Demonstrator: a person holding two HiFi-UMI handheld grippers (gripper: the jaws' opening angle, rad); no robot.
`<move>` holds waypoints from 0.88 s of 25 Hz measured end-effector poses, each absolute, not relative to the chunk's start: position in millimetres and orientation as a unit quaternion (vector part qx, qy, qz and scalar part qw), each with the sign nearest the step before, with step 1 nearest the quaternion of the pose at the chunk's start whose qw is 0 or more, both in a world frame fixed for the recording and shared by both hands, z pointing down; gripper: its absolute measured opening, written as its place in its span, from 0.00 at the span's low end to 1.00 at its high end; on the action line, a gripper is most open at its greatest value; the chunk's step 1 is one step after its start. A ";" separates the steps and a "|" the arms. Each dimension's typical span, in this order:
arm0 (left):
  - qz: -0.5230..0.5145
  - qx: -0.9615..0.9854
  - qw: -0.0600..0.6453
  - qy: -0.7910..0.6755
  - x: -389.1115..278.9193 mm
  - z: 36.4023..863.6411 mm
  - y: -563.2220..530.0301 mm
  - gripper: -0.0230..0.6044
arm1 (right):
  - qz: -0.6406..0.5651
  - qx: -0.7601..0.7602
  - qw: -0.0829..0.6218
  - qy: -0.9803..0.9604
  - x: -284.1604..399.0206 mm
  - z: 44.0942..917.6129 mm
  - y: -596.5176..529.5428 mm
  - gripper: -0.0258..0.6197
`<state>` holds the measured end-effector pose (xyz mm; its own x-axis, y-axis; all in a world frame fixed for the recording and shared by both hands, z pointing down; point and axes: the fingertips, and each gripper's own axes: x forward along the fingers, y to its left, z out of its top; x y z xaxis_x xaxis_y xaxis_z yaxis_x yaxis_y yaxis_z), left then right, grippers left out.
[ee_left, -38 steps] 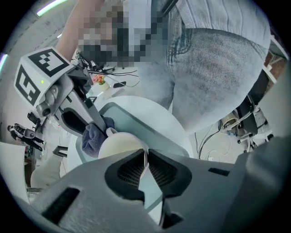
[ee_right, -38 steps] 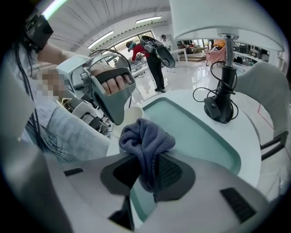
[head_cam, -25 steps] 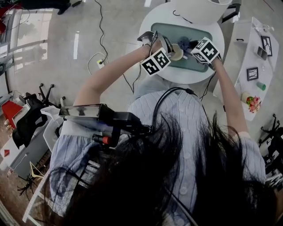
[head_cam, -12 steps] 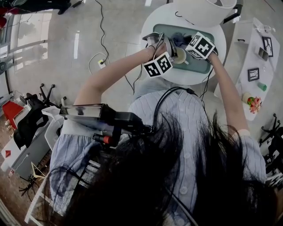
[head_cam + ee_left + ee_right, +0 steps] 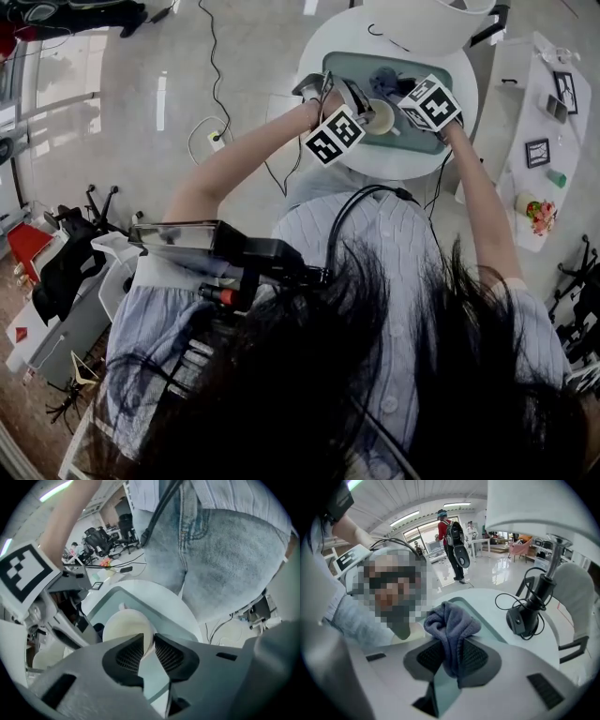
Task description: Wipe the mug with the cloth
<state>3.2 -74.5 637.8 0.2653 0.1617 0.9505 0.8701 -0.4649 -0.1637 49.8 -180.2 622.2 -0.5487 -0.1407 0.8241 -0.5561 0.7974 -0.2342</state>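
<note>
now mug [image 5: 123, 626] left, cloth [image 5: 451, 626] right

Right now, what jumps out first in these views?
The left gripper clamps the rim of a cream ceramic mug over the pale green mat on the round white table. The right gripper pinches a bunched blue-grey terry cloth close by the mug.

Round white tbl [image 5: 394, 167] w/ teal mat [image 5: 352, 67]; black stand device [image 5: 526, 615] w/ cable on it. Side shelf [image 5: 520, 94] at right w/ pic frame [image 5: 536, 153]. Person w/ backpack [image 5: 452, 543] in bkgd.
</note>
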 end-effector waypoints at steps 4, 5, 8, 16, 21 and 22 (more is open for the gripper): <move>-0.490 -0.745 0.313 -0.326 8.2 632.8 -79.8 0.21 | 0.271 0.249 0.398 -0.840 64.1 615.2 -182.3 0.19; -0.492 -0.754 0.299 -0.316 8.6 630.5 -81.3 0.23 | 0.278 0.260 0.390 -0.838 67.6 612.8 -182.3 0.19; -0.496 -0.783 0.256 -0.276 6.4 622.1 -85.1 0.25 | 0.293 0.295 0.373 -0.829 79.5 604.0 -180.6 0.19; -0.457 -0.877 0.124 -0.084 -0.8 584.1 -101.3 0.25 | 0.331 0.370 0.298 -0.815 110.6 573.2 -167.5 0.19; -0.424 -0.903 0.048 0.041 -2.7 556.2 -108.4 0.24 | 0.330 0.370 0.275 -0.824 111.1 555.5 -143.6 0.19; -0.414 -0.907 0.035 0.065 -2.9 550.9 -108.1 0.24 | 0.330 0.370 0.269 -0.826 108.4 551.7 -138.4 0.19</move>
